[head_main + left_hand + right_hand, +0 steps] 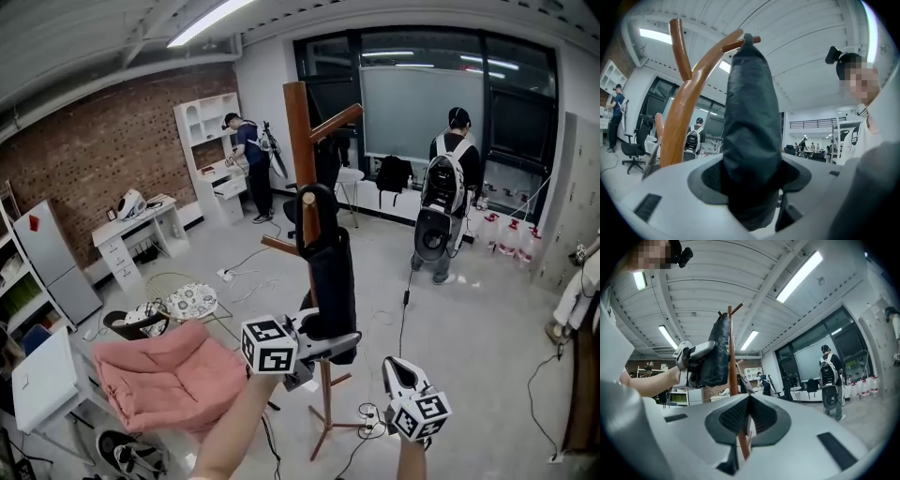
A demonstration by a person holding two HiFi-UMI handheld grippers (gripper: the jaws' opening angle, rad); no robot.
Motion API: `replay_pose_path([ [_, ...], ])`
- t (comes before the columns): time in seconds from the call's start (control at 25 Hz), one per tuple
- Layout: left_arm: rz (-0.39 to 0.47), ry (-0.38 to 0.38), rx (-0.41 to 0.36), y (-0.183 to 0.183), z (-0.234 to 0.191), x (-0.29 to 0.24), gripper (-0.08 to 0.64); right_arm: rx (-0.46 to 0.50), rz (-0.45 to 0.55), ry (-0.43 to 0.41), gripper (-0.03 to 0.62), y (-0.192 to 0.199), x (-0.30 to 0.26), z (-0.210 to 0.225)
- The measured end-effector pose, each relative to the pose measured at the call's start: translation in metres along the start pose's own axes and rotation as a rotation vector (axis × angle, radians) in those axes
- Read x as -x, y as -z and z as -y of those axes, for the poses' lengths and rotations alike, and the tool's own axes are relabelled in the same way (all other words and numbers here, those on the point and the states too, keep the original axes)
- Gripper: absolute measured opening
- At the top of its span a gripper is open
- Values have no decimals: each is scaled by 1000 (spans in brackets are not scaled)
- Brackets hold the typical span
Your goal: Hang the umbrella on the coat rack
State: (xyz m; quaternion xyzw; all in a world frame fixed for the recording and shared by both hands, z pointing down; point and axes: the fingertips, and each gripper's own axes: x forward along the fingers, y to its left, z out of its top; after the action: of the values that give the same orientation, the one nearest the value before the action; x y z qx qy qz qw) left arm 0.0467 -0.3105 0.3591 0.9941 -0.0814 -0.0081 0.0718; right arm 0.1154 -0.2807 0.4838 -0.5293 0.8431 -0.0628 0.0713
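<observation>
The wooden coat rack stands mid-room, with pegs slanting up from its pole. A black folded umbrella hangs upright against the pole, its top beside a peg. My left gripper is shut on the umbrella's lower part. In the left gripper view the umbrella rises between the jaws, and its tip touches the end of a peg. My right gripper hovers low to the right of the rack, shut and empty. The right gripper view shows the pole and umbrella ahead of it.
A pink cushion lies low at the left, next to a small round table. Cables and a power strip trail round the rack's foot. A person with a backpack and another at the shelves stand farther back.
</observation>
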Motion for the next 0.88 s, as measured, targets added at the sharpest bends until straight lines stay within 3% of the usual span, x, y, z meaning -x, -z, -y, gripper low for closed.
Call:
replay_pose_path([
  [0.4,-38,-56,5,10,-19,10,296,-6,-9,-9,2,2,0,-7],
  [0.56,-2,-98,8,9,-23,14,302,-2,-14,-24,3,2,-5,-12],
  [0.76,26,-167,-32,9,-29,16,311,-19,-18,-40,2,3,-11,-12],
  [0.88,-25,-262,-116,10,-34,22,319,-25,-25,-38,2,7,-10,-11],
])
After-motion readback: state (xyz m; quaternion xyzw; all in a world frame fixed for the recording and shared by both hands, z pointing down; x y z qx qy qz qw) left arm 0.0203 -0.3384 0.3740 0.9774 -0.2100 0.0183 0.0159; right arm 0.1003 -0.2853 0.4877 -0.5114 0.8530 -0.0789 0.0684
